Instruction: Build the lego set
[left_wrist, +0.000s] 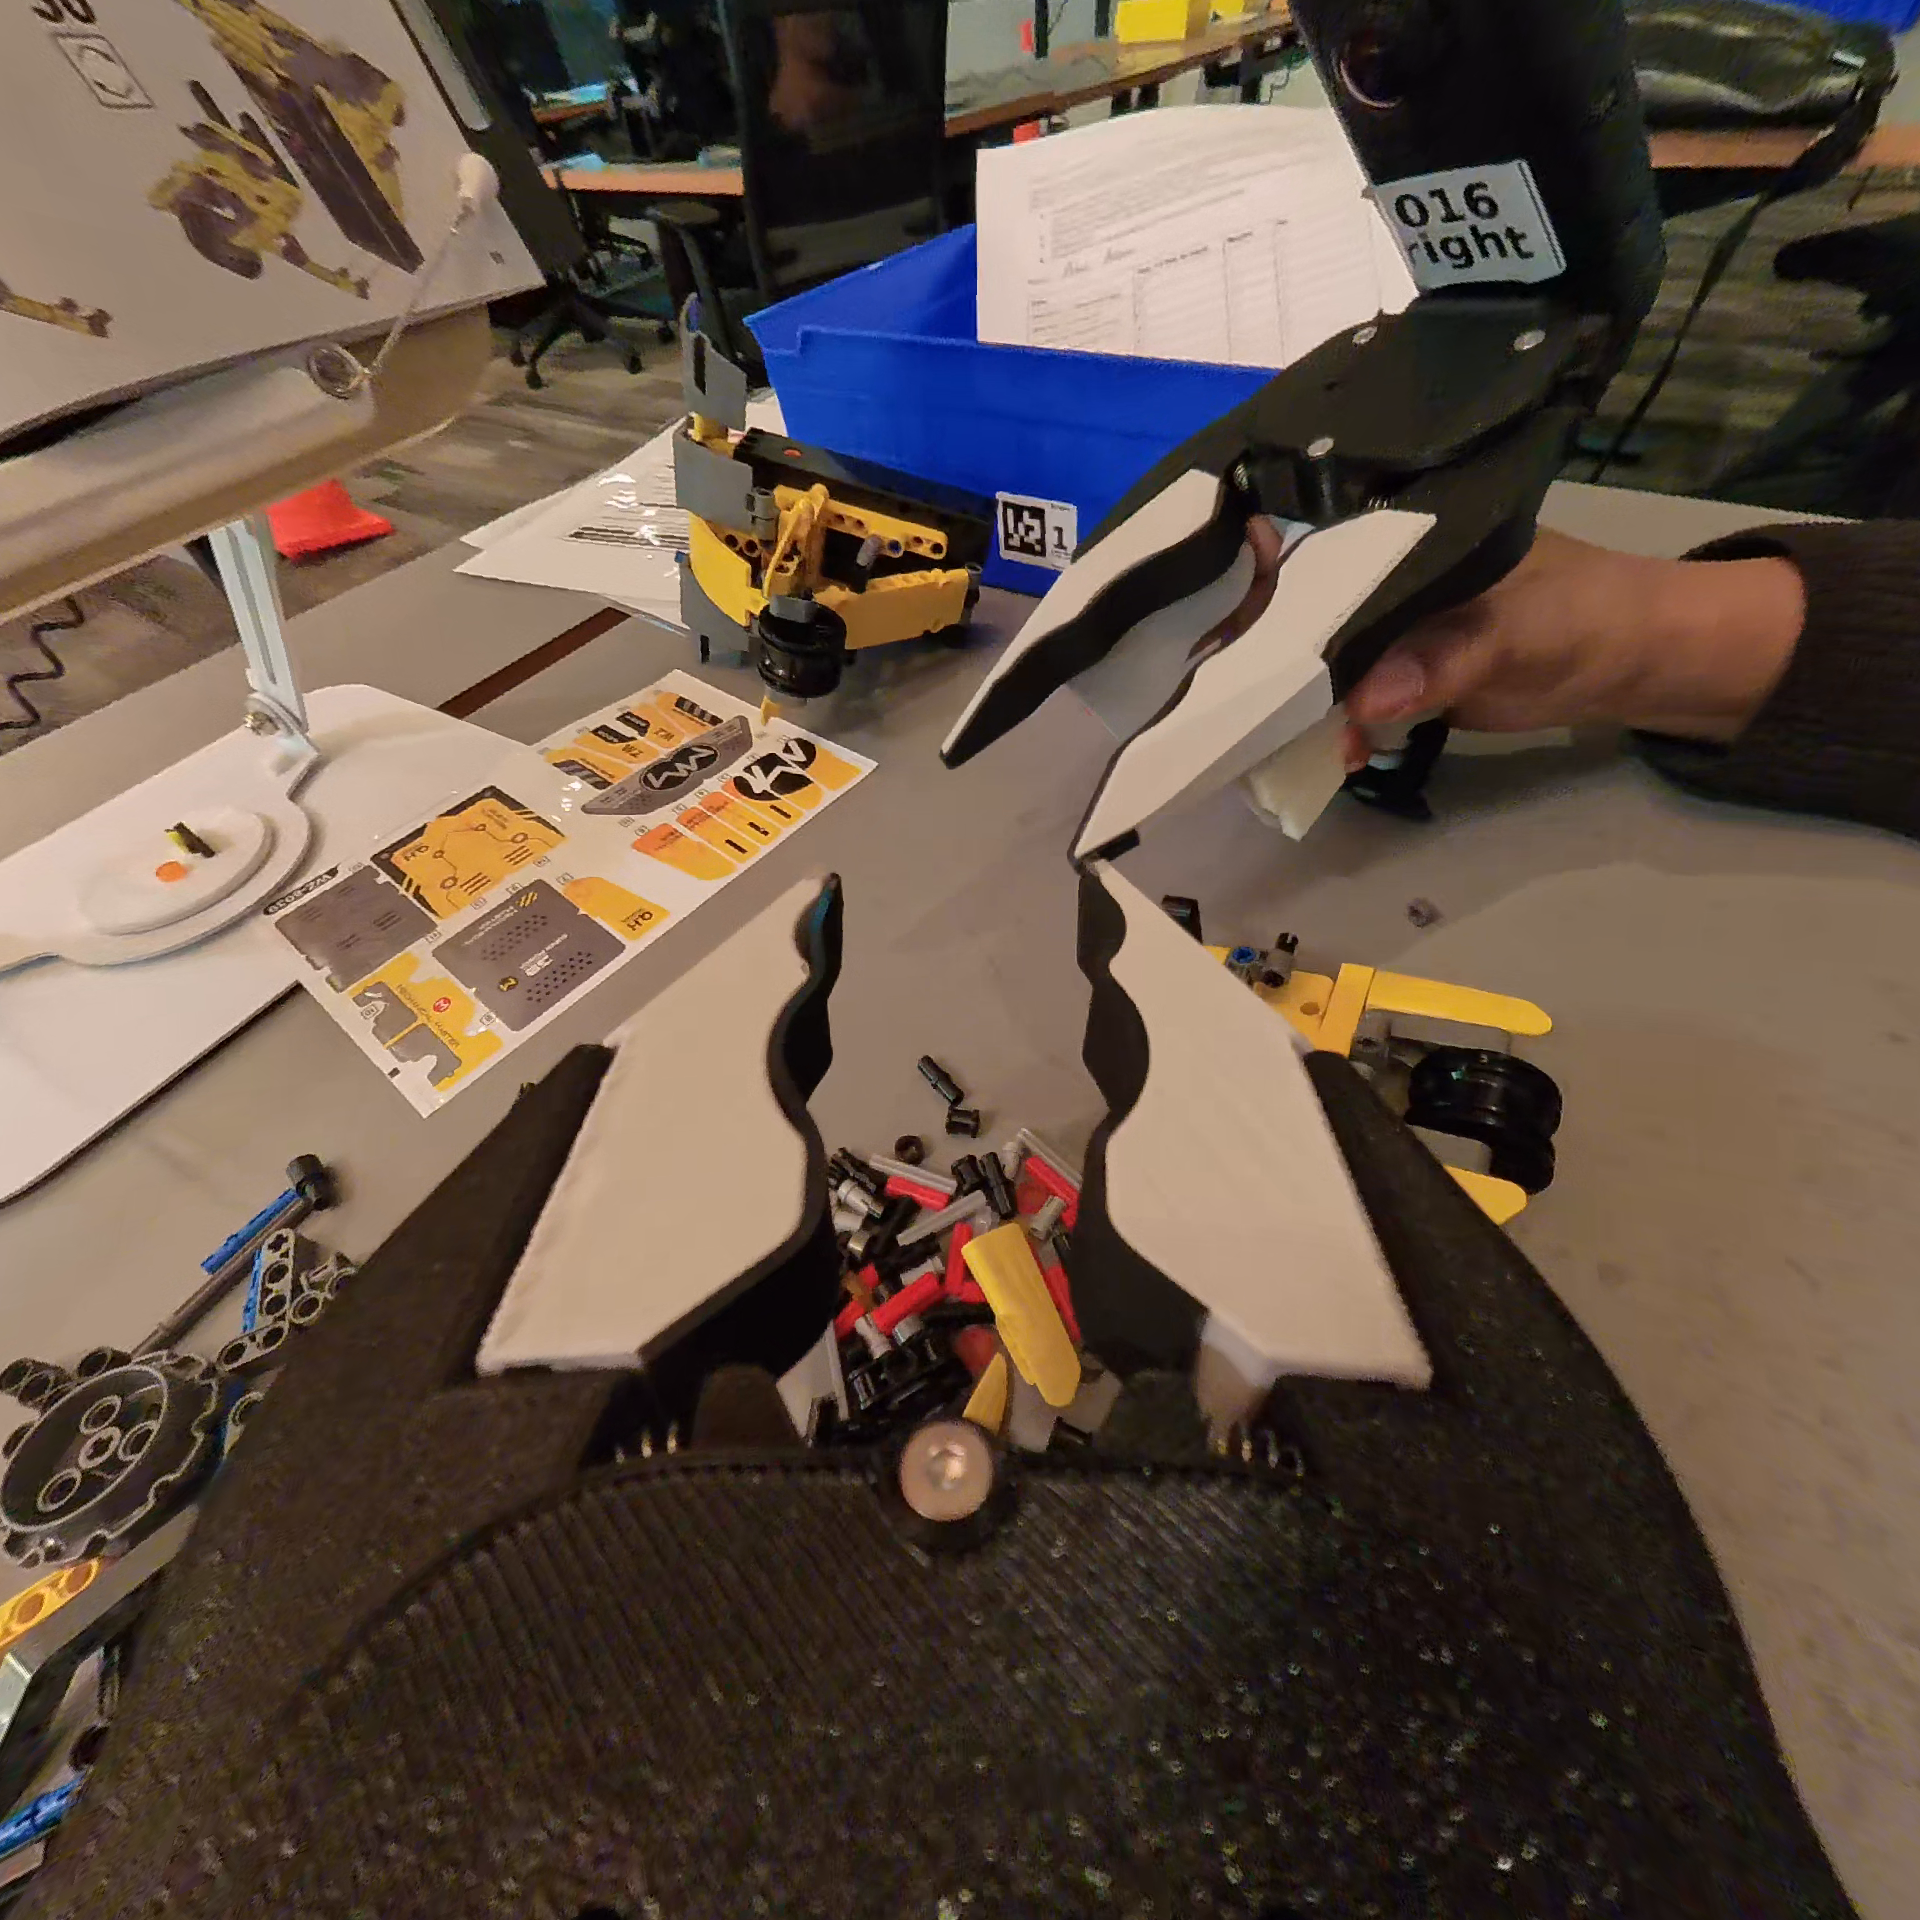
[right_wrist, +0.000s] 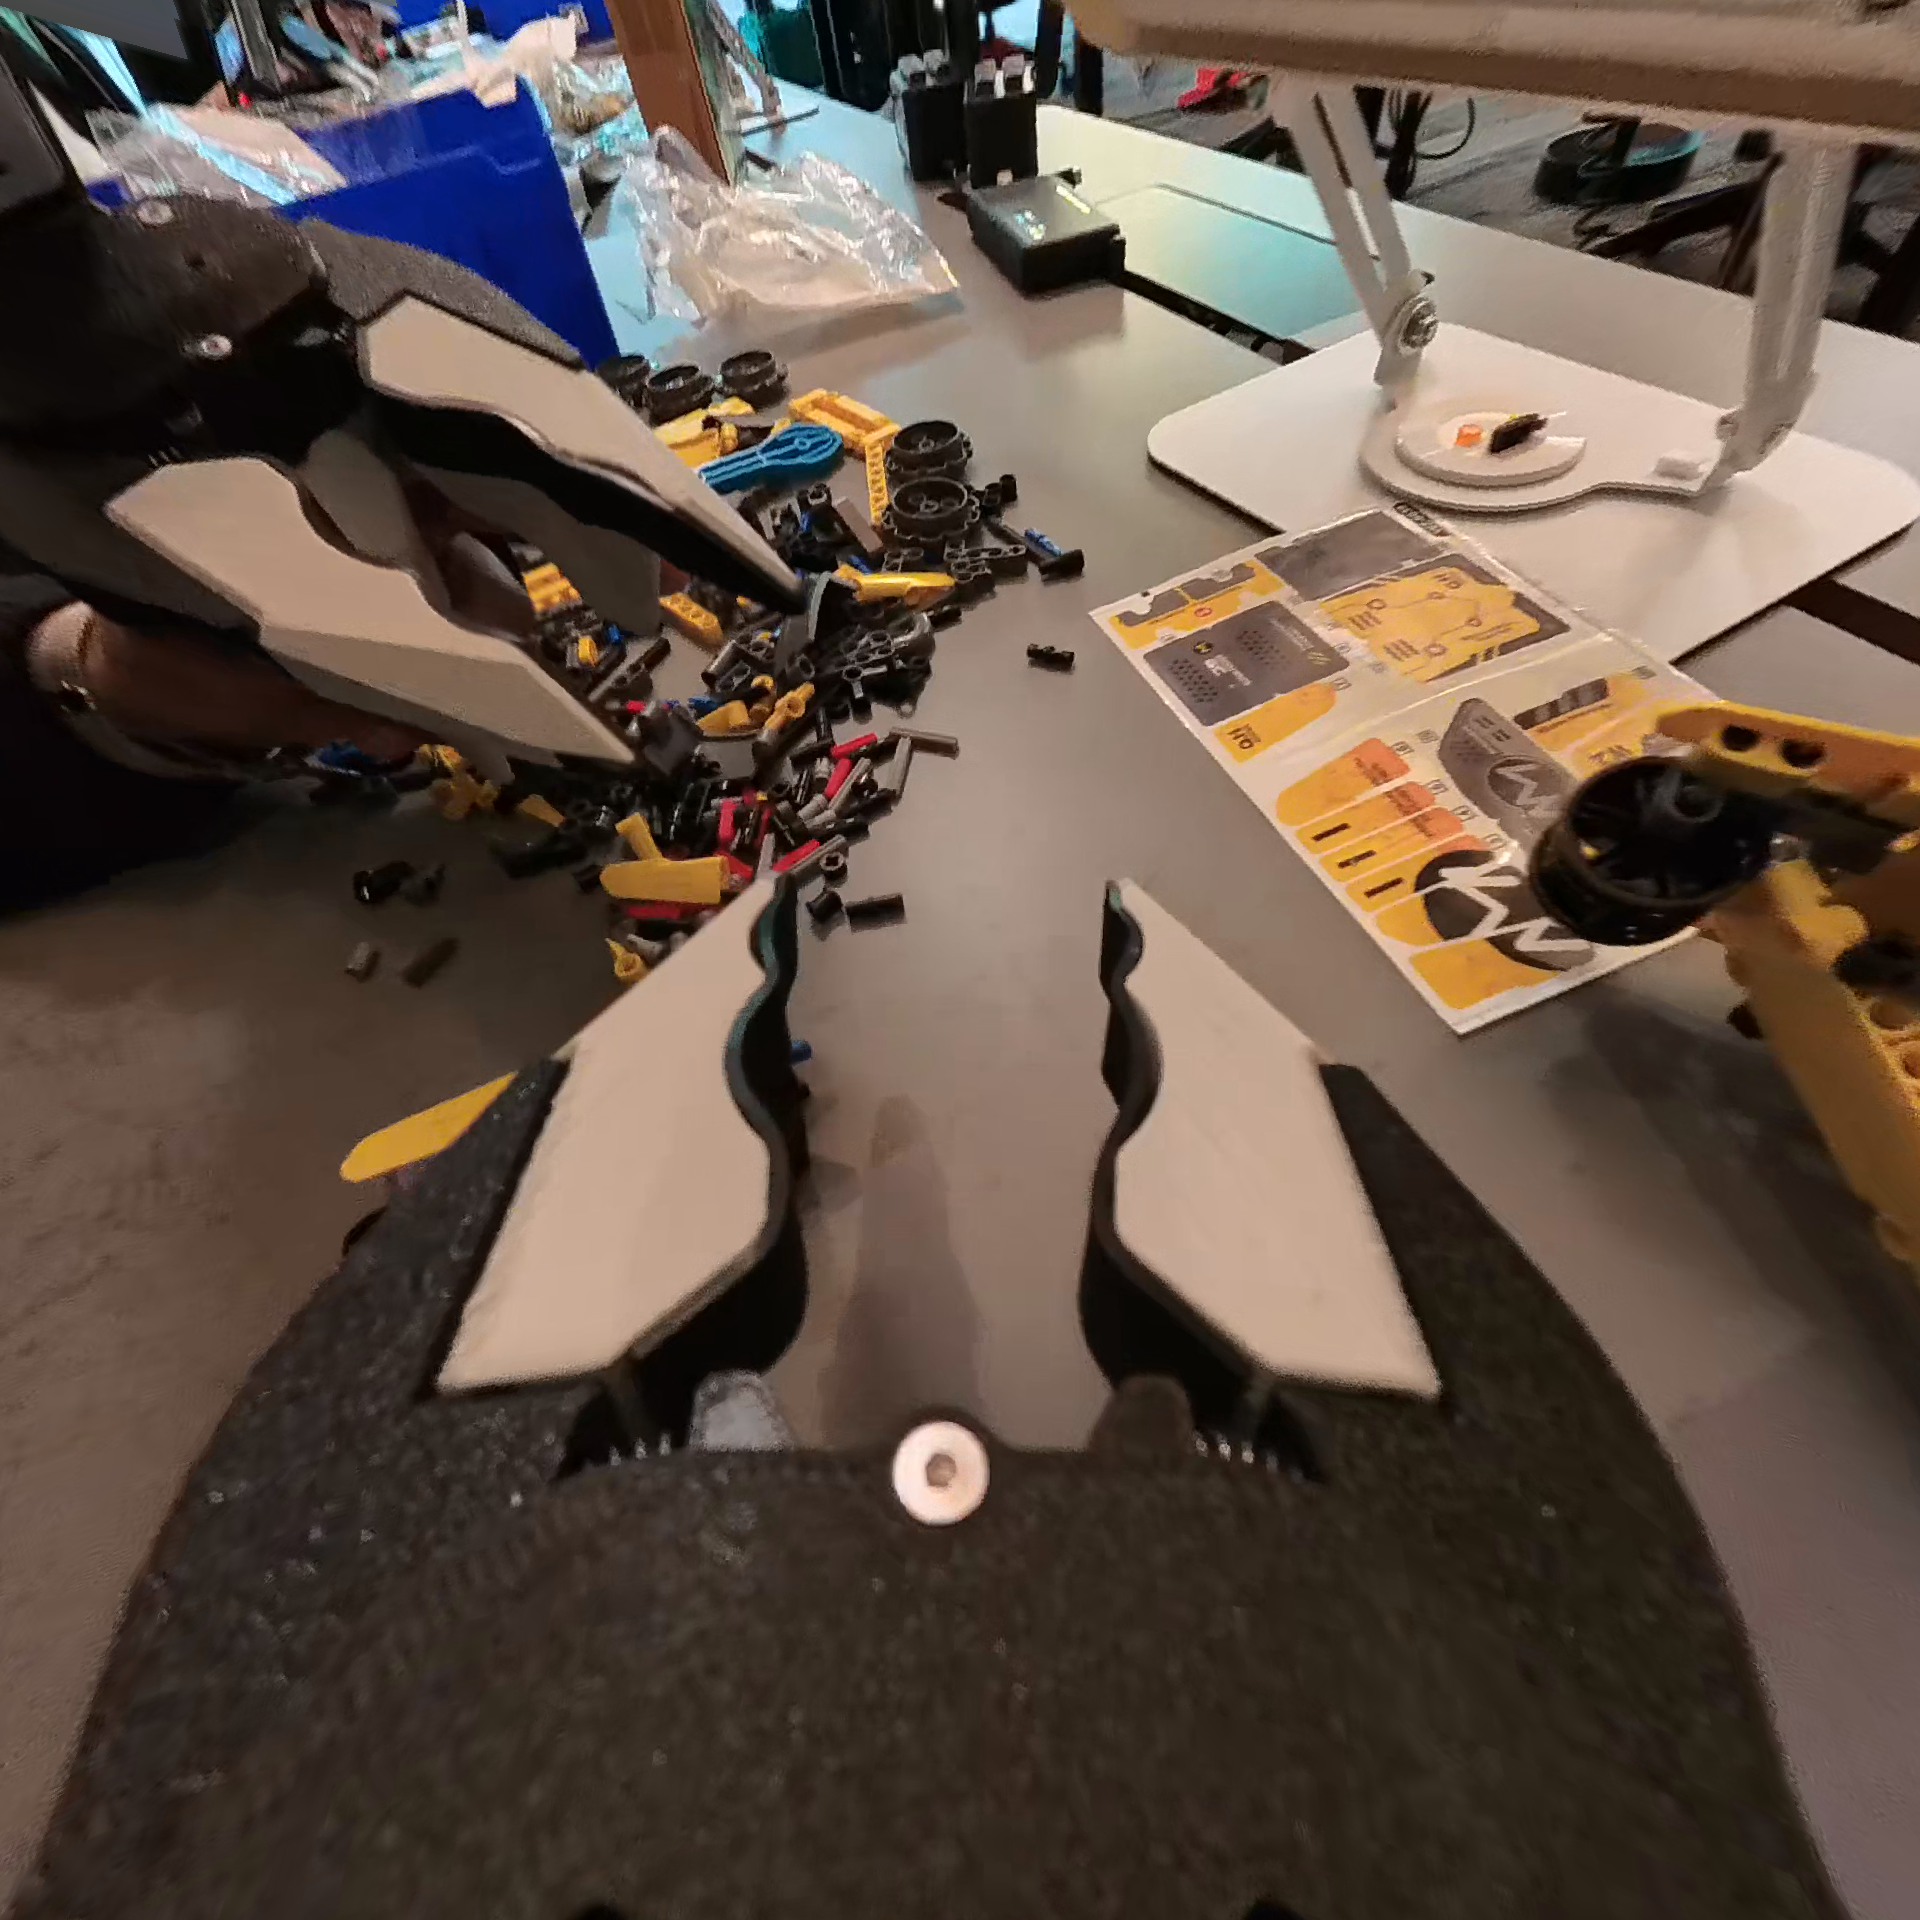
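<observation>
Two grippers hang over a grey tabletop (right_wrist: 987, 727) strewn with small plastic building parts. The left gripper (left_wrist: 956, 894) has its jaws apart and empty, tips low over the loose pile of pins and connectors (left_wrist: 956, 1247), red, black, grey and yellow, which lies between its fingers in the left wrist view; in the right wrist view its tips look down among the pile, though contact cannot be confirmed. The right gripper (right_wrist: 951, 894) is likewise spread, holding nothing, above a bare stretch of tabletop just right of that pile. A sticker sheet (right_wrist: 1382, 727) lies to the right, with a white stand base (right_wrist: 1299, 436) beyond it, and a partly built yellow model (left_wrist: 821, 561) stands farther off in front of a blue bin (left_wrist: 935, 384). A wheeled yellow subassembly (left_wrist: 1455, 1049) rests at the near right of the left gripper. The pins look light, stiff and smooth, likely to roll or skid away, so a pinch across a single pin's middle would seem surest; the heaped ones may jostle neighbours.
</observation>
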